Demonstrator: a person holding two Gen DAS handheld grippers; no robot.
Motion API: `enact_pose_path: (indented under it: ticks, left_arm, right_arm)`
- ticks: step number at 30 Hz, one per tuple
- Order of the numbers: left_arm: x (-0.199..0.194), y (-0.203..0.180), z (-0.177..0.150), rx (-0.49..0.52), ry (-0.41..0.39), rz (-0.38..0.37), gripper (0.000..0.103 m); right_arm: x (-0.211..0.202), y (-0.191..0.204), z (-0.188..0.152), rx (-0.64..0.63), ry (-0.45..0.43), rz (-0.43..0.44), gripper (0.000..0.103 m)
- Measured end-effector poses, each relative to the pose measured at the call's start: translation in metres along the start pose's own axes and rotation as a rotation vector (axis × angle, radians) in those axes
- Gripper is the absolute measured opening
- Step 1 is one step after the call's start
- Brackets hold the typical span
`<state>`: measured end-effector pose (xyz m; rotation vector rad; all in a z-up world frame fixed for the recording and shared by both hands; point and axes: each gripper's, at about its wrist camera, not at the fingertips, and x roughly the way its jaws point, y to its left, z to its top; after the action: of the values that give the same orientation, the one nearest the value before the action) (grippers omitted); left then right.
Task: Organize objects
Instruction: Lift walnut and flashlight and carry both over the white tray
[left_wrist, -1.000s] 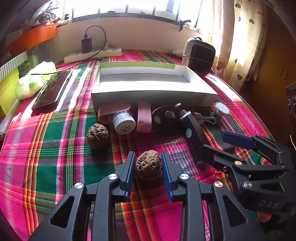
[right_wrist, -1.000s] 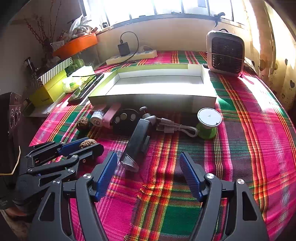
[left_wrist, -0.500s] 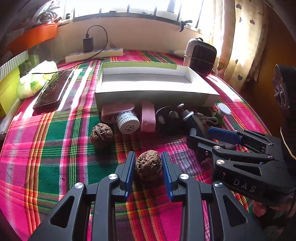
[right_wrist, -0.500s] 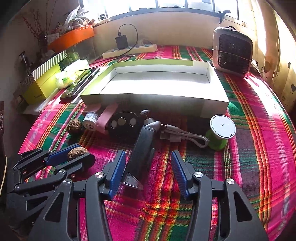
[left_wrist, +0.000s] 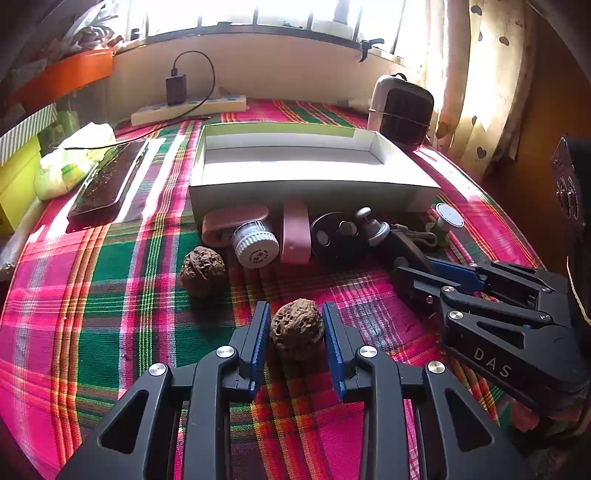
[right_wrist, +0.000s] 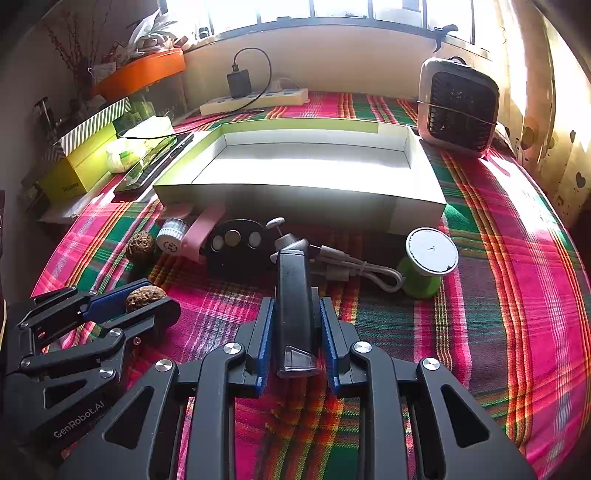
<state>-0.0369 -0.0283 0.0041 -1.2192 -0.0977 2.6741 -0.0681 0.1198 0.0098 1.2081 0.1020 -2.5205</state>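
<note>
My left gripper (left_wrist: 296, 323) is shut on a brown walnut (left_wrist: 296, 328) resting on the plaid cloth; it also shows in the right wrist view (right_wrist: 144, 294). My right gripper (right_wrist: 296, 322) is shut on a black slim holder (right_wrist: 294, 299) with a grey ball joint at its far end. A second walnut (left_wrist: 202, 268) lies left of a white-capped jar (left_wrist: 255, 245). Pink pieces (left_wrist: 294, 230), a black round disc (left_wrist: 334, 236), a grey cable (right_wrist: 354, 267) and a green spool (right_wrist: 428, 260) lie before the empty white box (left_wrist: 314, 184).
A small heater (right_wrist: 458, 105) stands at the back right. A power strip (right_wrist: 255, 100) lies by the wall. A black tray (left_wrist: 109, 177), a green bag and yellow boxes (right_wrist: 79, 162) sit on the left.
My right gripper moved left and forward over the black holder and closed from wide open onto it. My left gripper stayed around the walnut.
</note>
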Motion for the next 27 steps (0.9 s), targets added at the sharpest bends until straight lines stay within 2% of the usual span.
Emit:
enact_pose_path:
  ticks: [27]
  left_arm:
    - [0.0004, -0.0059, 0.002, 0.003, 0.01, 0.032, 0.026]
  right_arm:
    - [-0.0059, -0.0039, -0.0072, 0.007, 0.0, -0.006, 0.025]
